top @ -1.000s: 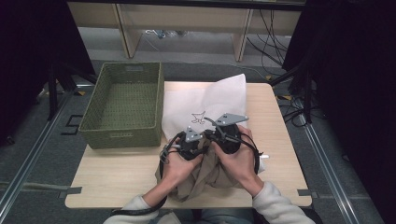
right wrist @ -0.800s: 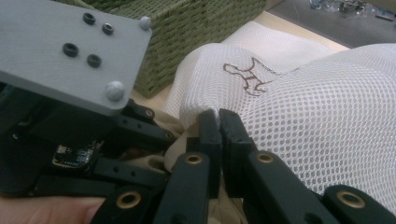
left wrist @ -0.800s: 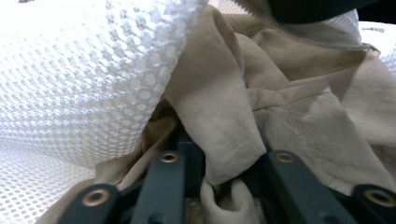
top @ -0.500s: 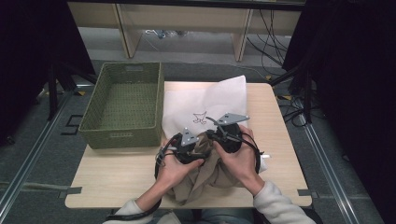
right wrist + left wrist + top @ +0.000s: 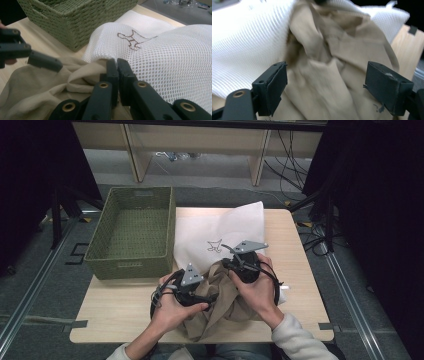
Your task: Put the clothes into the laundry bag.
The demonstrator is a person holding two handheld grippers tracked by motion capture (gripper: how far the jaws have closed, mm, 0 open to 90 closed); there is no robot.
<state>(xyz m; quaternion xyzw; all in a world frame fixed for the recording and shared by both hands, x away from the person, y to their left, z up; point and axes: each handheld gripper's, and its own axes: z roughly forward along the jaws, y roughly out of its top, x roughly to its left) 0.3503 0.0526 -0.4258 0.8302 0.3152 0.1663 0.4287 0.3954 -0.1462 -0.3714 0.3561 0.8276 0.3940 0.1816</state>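
While the right tool (image 5: pixel 117 65) has its jaws pressed together at the rim of the white mesh bag (image 5: pixel 220 232), the left tool (image 5: pixel 325 87) stands with jaws wide apart, having just been opening; beige cloth lies between its pads but neither pad presses on it.

Right tool: jaws closed where the bag's mesh edge meets the beige garment (image 5: pixel 222 302). Seen from the right tool's own view, the pads pinch at that mesh edge; whether they also catch a fold of the beige cloth I cannot tell.

Beige garment: crumpled heap at the near middle of the tabletop (image 5: pixel 115 315), between the two hands. Its far end runs up to the bag's mouth; from the left tool's view the cloth goes in under the white mesh.

Mesh bag: lies flat on the far half of the tabletop, just right of the green woven basket (image 5: pixel 132 232). Small brown embroidered figure (image 5: pixel 132 40) on its upper face.

Basket: on the tabletop's far left corner, its near wall close to the left hand (image 5: pixel 172 307). Right hand (image 5: pixel 257 290) rests over the garment heap.
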